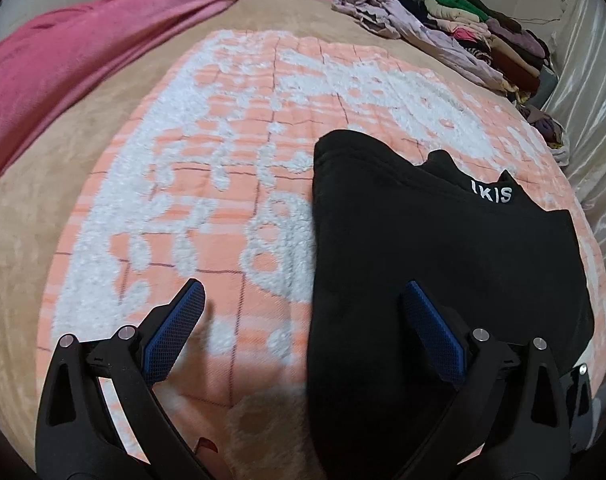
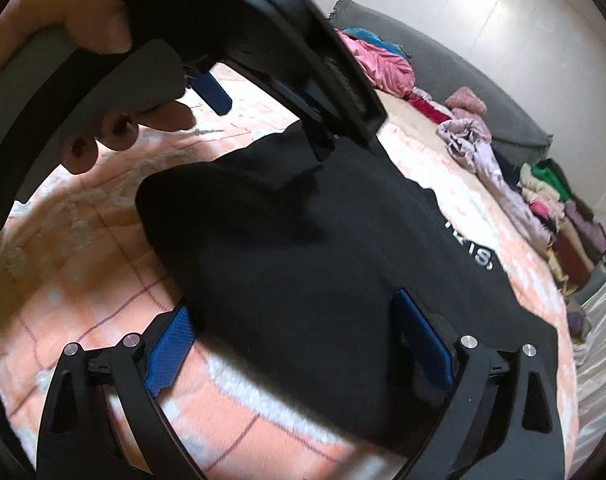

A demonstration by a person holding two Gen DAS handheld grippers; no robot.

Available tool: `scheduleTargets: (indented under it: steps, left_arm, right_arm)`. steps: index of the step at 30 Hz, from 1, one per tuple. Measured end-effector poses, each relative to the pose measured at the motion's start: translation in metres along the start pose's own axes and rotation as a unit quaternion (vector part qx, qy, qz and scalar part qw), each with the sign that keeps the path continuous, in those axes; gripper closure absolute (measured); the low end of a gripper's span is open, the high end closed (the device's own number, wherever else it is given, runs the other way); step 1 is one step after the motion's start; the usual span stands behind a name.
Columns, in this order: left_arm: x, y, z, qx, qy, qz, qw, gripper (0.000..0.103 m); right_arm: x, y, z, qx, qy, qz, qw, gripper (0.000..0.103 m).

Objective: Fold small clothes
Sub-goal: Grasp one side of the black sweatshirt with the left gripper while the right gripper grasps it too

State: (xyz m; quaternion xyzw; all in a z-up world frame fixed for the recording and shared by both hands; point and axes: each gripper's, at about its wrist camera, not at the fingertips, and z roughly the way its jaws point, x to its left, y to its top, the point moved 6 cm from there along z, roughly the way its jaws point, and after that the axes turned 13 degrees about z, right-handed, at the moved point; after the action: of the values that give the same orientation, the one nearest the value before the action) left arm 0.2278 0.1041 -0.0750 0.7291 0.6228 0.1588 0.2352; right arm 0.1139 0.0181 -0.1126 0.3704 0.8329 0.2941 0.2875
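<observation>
A black garment (image 1: 443, 264) with white lettering near one edge lies spread on a peach and white fleecy blanket (image 1: 231, 152), toward the blanket's right side in the left wrist view. Its surface looks mostly flat, with a raised fold near the lettering.

The left gripper (image 1: 303, 320) hangs low over the garment's left edge with its jaws wide apart and nothing between them; one blue pad sits above the blanket, the other above the black cloth. The right gripper (image 2: 299, 336) is also spread wide and holds nothing, its pads straddling the near part of the garment. In the right wrist view the left gripper's body fills the upper left, and a person's hand (image 2: 103, 24) wraps its handle, fingertips curled below.

The blanket is marked with thin dark grid lines and lies on a tan bed cover (image 1: 19, 216). A pink velvety cloth (image 1: 83, 52) runs along the bed's far left side. At the far right corner a crumpled lilac garment (image 1: 407, 24) sits beside a pile of folded clothes (image 1: 499, 44) in green, cream, brown and purple. A grey headboard or cushion (image 2: 463, 92) borders the bed behind them. Shiny pale fabric (image 1: 591, 92) runs along the right edge, and a plain light wall (image 2: 483, 12) rises behind.
</observation>
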Motion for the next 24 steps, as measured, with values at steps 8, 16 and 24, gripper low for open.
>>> scheduleTargets:
  steps: [8, 16, 24]
  left_arm:
    - [0.000, 0.004, 0.021, 0.026, -0.029, -0.029, 0.9988, 0.010]
    - [-0.013, 0.008, 0.023, 0.028, -0.068, -0.048, 0.9962, 0.010]
    - [-0.039, 0.012, 0.014, 0.020, -0.112, -0.052, 0.9922, 0.034]
  right_arm:
    - [-0.017, 0.003, 0.000, -0.015, -0.014, 0.028, 0.999, 0.064]
    - [-0.046, 0.009, -0.005, -0.020, 0.064, 0.131, 0.989, 0.077]
    - [-0.052, 0.007, -0.021, -0.035, 0.100, 0.180, 0.978, 0.079]
